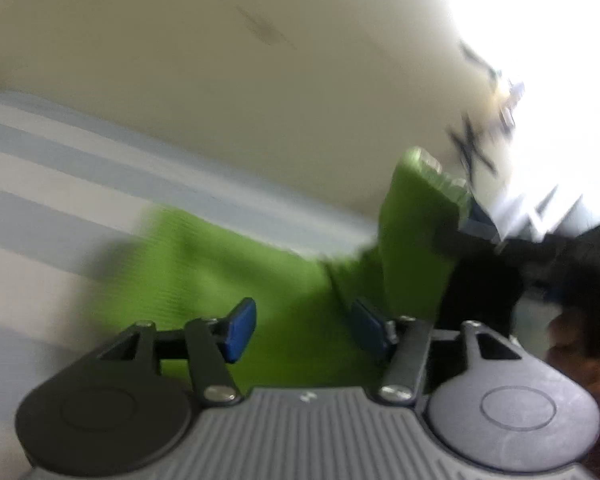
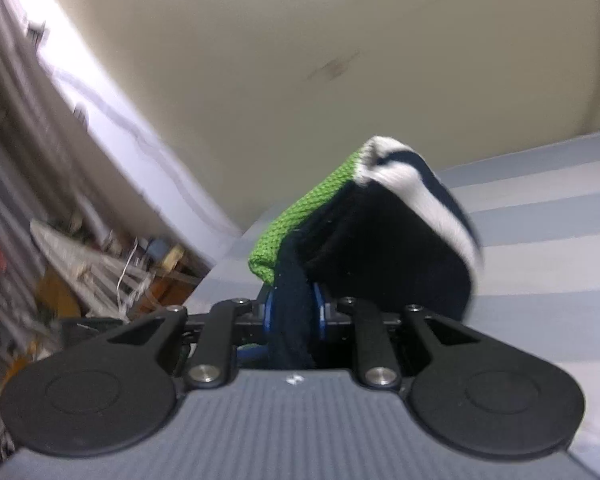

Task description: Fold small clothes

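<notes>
Green ribbed knit garment (image 1: 236, 264) lying spread over the pale blue-and-white striped bedsheet (image 1: 40, 168), one end rising off the sheet at the right of the left wrist view, toward the right gripper (image 1: 472, 232). Showing there a bright green body, a paler green folded edge near the top, dark fabric just below. Appearing in the right wrist view as coarse green knit (image 2: 300, 224) joined to black cloth with a white-and-navy striped cuff, bunched and lifted above the striped sheet (image 2: 540, 240). Right gripper (image 2: 294, 312) clenched on a dark navy fold of that garment, blue pads pressing it from both sides. Left gripper (image 1: 302, 330) released, blue pads (image 1: 240, 330) standing apart over the green cloth, pressing nothing. Blurring throughout; cream wall (image 1: 220, 80) behind, cluttered shelves (image 2: 40, 260) at the left of the right wrist view
</notes>
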{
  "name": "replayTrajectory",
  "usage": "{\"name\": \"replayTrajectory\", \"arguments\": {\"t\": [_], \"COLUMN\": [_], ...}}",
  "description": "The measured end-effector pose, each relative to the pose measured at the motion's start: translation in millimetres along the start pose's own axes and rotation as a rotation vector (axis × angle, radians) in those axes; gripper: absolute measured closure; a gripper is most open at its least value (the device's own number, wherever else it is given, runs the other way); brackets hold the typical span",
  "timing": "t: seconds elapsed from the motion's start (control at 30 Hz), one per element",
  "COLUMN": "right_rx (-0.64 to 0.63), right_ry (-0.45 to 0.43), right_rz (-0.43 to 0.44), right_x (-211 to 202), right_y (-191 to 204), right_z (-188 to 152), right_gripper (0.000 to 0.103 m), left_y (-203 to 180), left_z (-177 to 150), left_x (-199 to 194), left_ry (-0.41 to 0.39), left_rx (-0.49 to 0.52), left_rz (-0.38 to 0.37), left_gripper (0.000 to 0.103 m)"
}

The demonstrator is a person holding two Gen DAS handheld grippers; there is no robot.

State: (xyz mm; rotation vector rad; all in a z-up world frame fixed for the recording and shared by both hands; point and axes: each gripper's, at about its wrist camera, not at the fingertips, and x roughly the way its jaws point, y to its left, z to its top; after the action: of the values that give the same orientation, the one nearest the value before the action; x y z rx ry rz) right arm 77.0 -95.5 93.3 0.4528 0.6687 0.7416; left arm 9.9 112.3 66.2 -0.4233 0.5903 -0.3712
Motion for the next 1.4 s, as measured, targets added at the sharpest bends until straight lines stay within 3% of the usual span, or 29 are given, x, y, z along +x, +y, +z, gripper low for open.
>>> {"name": "replayTrajectory", "arguments": {"t": [0.13, 0.23, 0.3, 0.37, 0.43, 0.53, 0.63, 0.67, 0.73, 0.8, 0.83, 0.87, 0.93, 1.0, 1.1, 1.2, 1.23, 1.27, 1.3, 1.33, 1.37, 1.4], "right_rx": [-0.054, -0.057, -0.06, -0.048, -0.055, -0.114, -0.171, -0.187, -0.193, -0.183, -0.191, -0.21, -0.248, -0.289, -0.426, -0.455, -0.445, -0.417, -0.379, -0.335, -0.287, -0.242], "right_ry": [0.127, 0.293, 0.342, 0.357, 0.331, 0.243, 0.14, 0.112, 0.09, 0.095, 0.102, 0.114, 0.146, 0.244, 0.203, 0.21, 0.192, 0.166, 0.137, 0.095, 0.04, -0.015], "right_rz": [0.024, 0.004, 0.052, 0.059, 0.125, 0.142, 0.075, 0.041, -0.02, -0.041, -0.049, -0.064, -0.09, -0.167, -0.241, -0.244, -0.23, -0.206, -0.173, -0.134, -0.106, -0.097], "right_x": [64, 120, 140, 134, 110, 62, 16, 12, 8, 13, 22, 37, 65, 124, 143, 137, 128, 115, 100, 82, 62, 44], "right_y": [25, 28, 22, 25, 25, 22, 14, 11, 2, -7, -9, -7, -8, -1, 12, 16, 13, 8, 2, -5, -14, -21], "right_z": [-9, -26, -37, -31, -20, -3, 13, 15, 22, 27, 27, 27, 28, 15, -2, 0, 0, 2, 3, 2, 1, -2], "right_gripper": [0.085, 0.089, 0.09, 0.081, 0.066, 0.065, 0.065, 0.065, 0.066, 0.07, 0.074, 0.076, 0.077, 0.085, 0.083, 0.083, 0.081, 0.075, 0.069, 0.053, 0.038, 0.033], "left_y": [40, 53, 56, 56, 53, 41, 27, 20, 5, -6, -6, -3, 9, 13, 12, 12, 12, 15, 14, 15, 17, 19], "left_z": [-2, -8, -12, -14, -14, -10, -8, -10, -13, -19, -23, -26, -33, -38, -39, -37, -33, -30, -25, -21, -16, -12], "left_x": [-58, -74, -75, -71, -66, -52, -42, -38, -28, -16, -12, -6, 3, 0, -4, -6, -8, -12, -16, -20, -24, -26], "left_ry": [-0.118, -0.147, -0.139, -0.129, -0.132, -0.126, -0.101, -0.091, -0.071, -0.047, -0.023, 0.015, 0.072, 0.055, 0.052, 0.07, 0.069, 0.052, 0.025, -0.004, -0.029, -0.04], "left_rx": [-0.09, -0.13, -0.141, -0.137, -0.123, -0.1, -0.058, -0.034, 0.035, 0.109, 0.124, 0.123, 0.082, 0.065, 0.064, 0.055, 0.053, 0.053, 0.056, 0.056, 0.055, 0.052], "left_rz": [0.099, 0.117, 0.113, 0.106, 0.091, 0.056, 0.016, 0.01, 0.056, 0.162, 0.198, 0.214, 0.243, 0.237, 0.266, 0.266, 0.268, 0.273, 0.285, 0.298, 0.304, 0.298], "left_gripper": [0.041, 0.039, 0.038, 0.024, 0.019, 0.014, 0.01, 0.004, 0.002, 0.013, 0.038, 0.07, 0.083, 0.085, 0.085, 0.076, 0.063, 0.044, 0.032, 0.007, 0.0, 0.0]}}
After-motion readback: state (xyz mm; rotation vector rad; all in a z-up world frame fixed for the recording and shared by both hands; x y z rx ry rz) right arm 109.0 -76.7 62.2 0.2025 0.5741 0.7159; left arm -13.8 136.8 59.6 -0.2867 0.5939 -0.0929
